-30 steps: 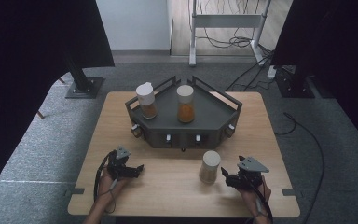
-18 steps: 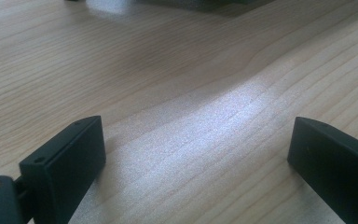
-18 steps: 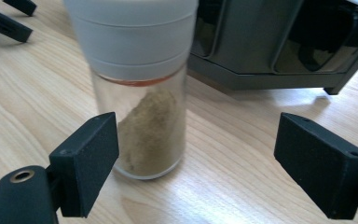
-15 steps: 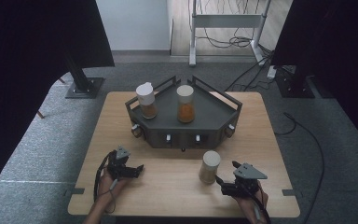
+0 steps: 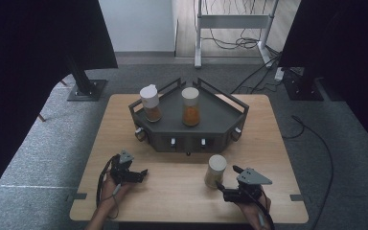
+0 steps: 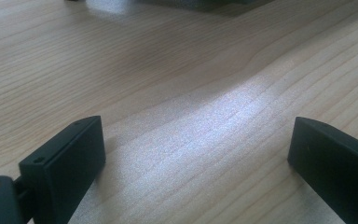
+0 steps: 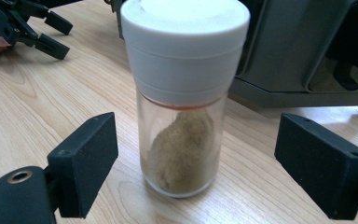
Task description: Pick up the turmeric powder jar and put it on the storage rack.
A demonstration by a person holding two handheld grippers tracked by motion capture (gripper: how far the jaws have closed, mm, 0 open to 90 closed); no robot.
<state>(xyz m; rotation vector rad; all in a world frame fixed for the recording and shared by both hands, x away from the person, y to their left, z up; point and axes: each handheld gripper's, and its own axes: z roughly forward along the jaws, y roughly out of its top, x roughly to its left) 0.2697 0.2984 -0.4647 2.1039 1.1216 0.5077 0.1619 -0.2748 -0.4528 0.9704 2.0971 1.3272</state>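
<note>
The jar (image 7: 182,93) stands upright on the table (image 5: 172,191), a glass body with a white cap and a slope of tan powder inside. In the high view it sits just in front of the dark rack (image 5: 220,122), near the right-hand end of the rack's front wall.

The right gripper (image 7: 196,163) faces the jar with its jaws apart, one on each side of the glass — neither pad touches it, and bare wood shows in both gaps. The jaws have just been opening. From above, the right gripper (image 5: 230,184) lies low on the table just beside the jar, a hand behind it.

The left gripper (image 6: 196,154) rests well apart from the jar at the table's left, jaws wide with only wood between them; from above it (image 5: 141,173) points toward the middle.

On the rack stand two more jars — one with brown contents (image 5: 150,103) at the left, one with orange contents (image 5: 190,106) in the middle. The rack's front wall rises close behind the jar on the table. Nothing lies between the right gripper and the jar.
</note>
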